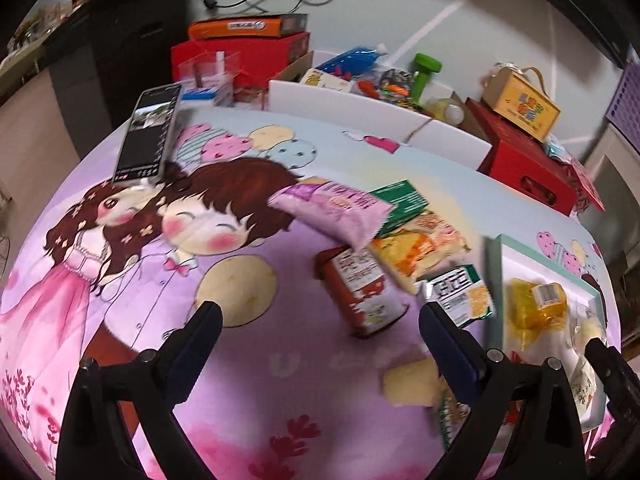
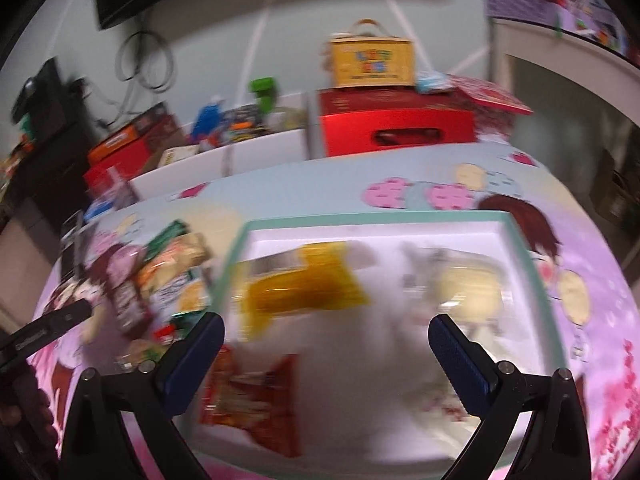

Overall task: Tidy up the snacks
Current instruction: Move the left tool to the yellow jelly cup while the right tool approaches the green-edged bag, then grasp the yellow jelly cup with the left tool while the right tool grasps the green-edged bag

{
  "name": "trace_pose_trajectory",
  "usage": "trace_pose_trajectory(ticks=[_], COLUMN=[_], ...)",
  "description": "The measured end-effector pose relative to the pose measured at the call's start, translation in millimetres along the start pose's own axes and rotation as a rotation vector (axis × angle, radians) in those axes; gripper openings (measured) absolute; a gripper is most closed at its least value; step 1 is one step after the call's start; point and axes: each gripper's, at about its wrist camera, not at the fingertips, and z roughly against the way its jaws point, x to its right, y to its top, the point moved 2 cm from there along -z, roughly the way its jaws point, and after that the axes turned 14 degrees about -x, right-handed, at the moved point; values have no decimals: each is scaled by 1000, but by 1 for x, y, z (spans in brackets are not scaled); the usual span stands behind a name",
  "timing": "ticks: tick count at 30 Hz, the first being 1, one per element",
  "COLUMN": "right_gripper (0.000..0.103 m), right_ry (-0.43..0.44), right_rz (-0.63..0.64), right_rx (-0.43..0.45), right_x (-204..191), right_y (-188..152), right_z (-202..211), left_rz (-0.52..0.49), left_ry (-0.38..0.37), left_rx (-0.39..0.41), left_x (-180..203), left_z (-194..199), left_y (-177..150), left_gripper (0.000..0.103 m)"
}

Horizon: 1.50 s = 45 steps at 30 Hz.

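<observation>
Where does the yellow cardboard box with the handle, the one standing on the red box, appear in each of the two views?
Left wrist view: the yellow cardboard box with a handle is at the upper right, on the red box.
Right wrist view: it is at the top centre, again on the red box.
Shared landmark: the white tray with a teal rim, which holds the sorted snacks.

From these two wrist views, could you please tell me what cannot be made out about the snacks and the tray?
- Right wrist view: motion blur smears the yellow packet and red-orange packet in the white tray with the teal rim; labels unreadable.
- Right wrist view: the pale packet is a blur, type unclear.
- Left wrist view: the left gripper finger covers part of the green-edged packet.
</observation>
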Motion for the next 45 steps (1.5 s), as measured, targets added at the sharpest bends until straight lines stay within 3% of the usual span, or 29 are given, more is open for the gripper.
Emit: trace_pose_trajectory(ticks=[4, 9, 16, 21, 26, 30, 33, 36, 45], right_gripper=[103, 103, 103, 102, 93, 76, 72, 58, 34], right_ry=[71, 95, 55, 7, -30, -34, -45, -58, -15], right_rz=[60, 176, 348, 389, 406, 424, 429, 433, 414], right_rx=[-29, -54, -88, -116, -139, -129, -119, -98, -59], right_x=[-32, -75, -127, -137, -140, -143, -143, -143, -139], right_y=[-3, -10, -30, -37, -41, -43, -44, -43, -37], right_z=[-9, -19, -35, -49, -59, -59, -58, -54, -43], left_rz=[-14, -1, -5, 22, 32, 28, 25, 20, 3], left_ry=[22, 54, 118, 93, 94, 94, 97, 100, 100], left_rx=[-31, -60, -118, -148, -159, -163, -164, -165, -168], left_x=[-6, -19, -31, -38, -40, -38, -37, -35, -29], left_z=[-5, -12, -27, -34, -38, -39, -40, -41, -42], left_y=[-6, -13, -16, -17, -17, -17, -17, -17, -17], left_gripper=[99, 99, 99, 99, 99, 99, 99, 99, 99])
